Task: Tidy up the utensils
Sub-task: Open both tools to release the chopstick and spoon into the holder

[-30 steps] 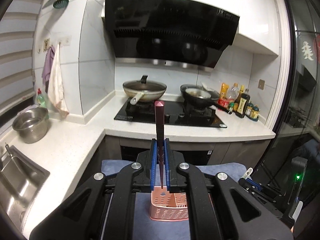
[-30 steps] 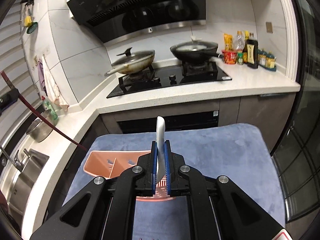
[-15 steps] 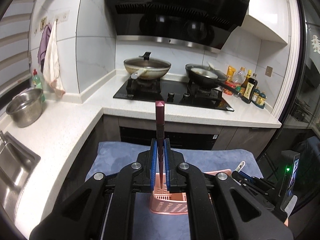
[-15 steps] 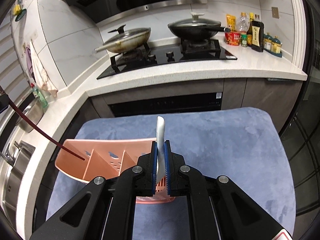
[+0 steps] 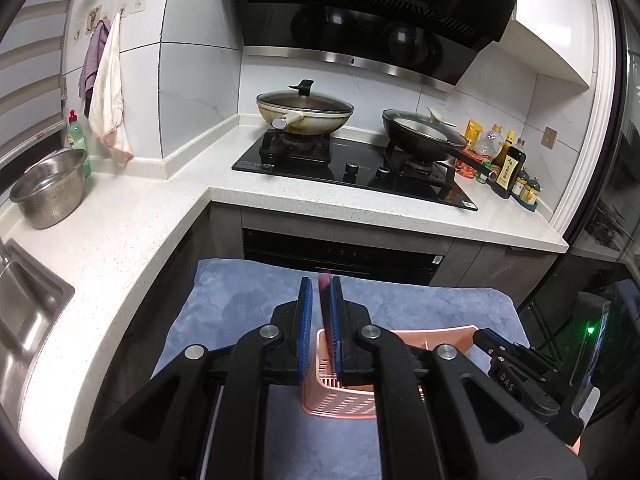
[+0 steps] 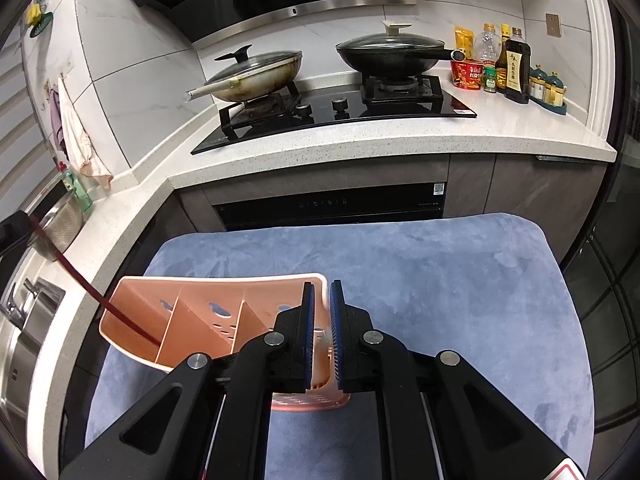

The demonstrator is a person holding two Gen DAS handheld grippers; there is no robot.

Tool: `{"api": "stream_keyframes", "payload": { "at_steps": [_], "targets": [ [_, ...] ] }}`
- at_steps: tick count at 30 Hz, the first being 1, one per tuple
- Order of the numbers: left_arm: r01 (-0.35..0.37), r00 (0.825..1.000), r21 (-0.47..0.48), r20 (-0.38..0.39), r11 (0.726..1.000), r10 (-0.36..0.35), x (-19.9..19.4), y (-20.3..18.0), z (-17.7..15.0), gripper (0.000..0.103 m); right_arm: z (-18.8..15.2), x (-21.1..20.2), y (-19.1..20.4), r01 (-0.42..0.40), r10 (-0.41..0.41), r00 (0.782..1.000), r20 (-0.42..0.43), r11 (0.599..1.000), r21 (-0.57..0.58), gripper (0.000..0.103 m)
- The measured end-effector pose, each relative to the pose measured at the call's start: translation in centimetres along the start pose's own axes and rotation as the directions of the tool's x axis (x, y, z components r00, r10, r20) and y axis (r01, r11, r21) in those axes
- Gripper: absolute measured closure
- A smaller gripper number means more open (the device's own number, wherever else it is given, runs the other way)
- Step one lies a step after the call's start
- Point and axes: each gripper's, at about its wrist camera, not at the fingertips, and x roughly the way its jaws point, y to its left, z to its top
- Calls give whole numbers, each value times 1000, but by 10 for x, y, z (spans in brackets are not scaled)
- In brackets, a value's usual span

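Left wrist view: left gripper [image 5: 320, 300] at frame centre, pads only slightly apart. Dark red chopstick [image 5: 325, 285] stands between them, its blurred top just above the pad tips. It lies against the right-hand pad, with a sliver of gap on the left-hand side, so the pads are not clamping it.

Pink basket [image 5: 400, 330] sits below the jaws, on the blue mat [image 5: 240, 312].

Right wrist view: right gripper [image 6: 320, 300] at centre, pads parted by a narrow slot. Pink basket [image 6: 208, 280] shows through the slot and nothing is gripped. A pale blur low in the slot, by the right-hand pad, is too smeared to identify. The jaws hang over the basket's right-end compartment.

The chopstick [image 6: 100, 300] slants from the frame's left edge into the leftmost compartment, tip at the foot of the first divider
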Motion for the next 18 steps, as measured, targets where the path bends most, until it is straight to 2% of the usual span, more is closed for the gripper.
{"api": "stream_keyframes", "payload": {
  "at_steps": [4,6,8,13,16,18],
  "targets": [
    [1,1000,-3,-8,1000,-1,-1,2,-2,91,1,-6,-3,-2,2,1000,15,1000,11,94],
    [-7,1000,-7,-3,1000,7,-3,4,-4,75,0,-9,-5,-4,4,1000,18,1000,15,93],
    [-12,1000,-15,5,1000,12,-7,5,-5,70,-2,-12,-6,-4,4,1000,20,1000,16,93],
    [-16,1000,-23,0,1000,16,-13,8,-11,70,-9,-27,-6,-12,12,1000,27,1000,16,90],
    [-20,1000,-32,-4,999,19,-21,12,-17,70,-16,-43,-5,-20,19,999,43,1000,13,81],
    [-22,1000,-39,-10,999,22,-28,14,-23,70,-23,-56,-3,-32,32,999,44,999,13,80]
  ]
}}
